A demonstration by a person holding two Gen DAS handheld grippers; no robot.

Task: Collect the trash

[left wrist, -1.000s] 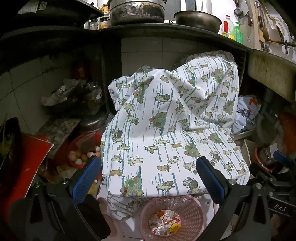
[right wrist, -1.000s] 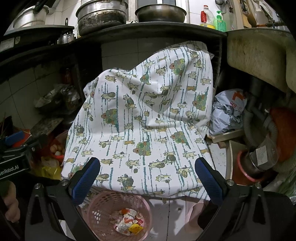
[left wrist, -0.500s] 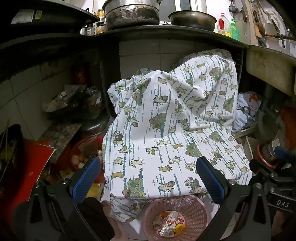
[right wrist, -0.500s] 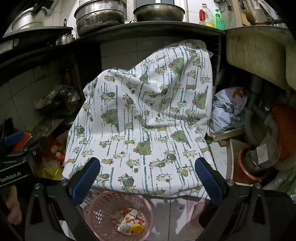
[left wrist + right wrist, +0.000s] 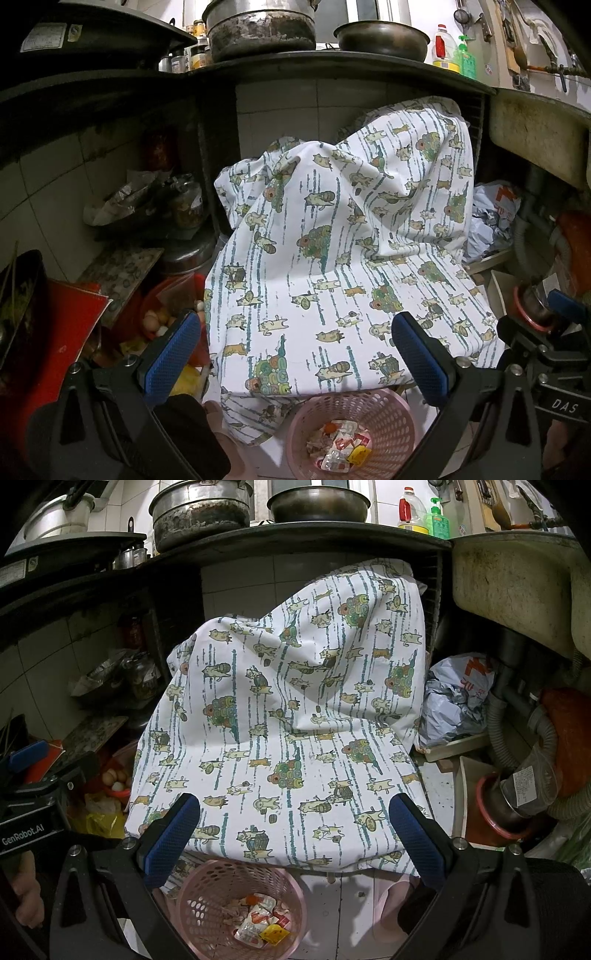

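Left wrist view: left gripper (image 5: 295, 354) spread wide, holding nothing, over a pink basket (image 5: 391, 410) on the floor with wrappers (image 5: 341, 445) inside. Patterned cloth (image 5: 332, 258) draped just behind, hem overhanging the basket's far rim. Right wrist view: right gripper (image 5: 295, 834) likewise wide apart and empty, same basket (image 5: 207, 890) below, wrappers (image 5: 262, 923) at its bottom. Pots up on the dark counter (image 5: 295, 535).

Tiled floor (image 5: 334, 904), pink basket (image 5: 207, 890) standing on it
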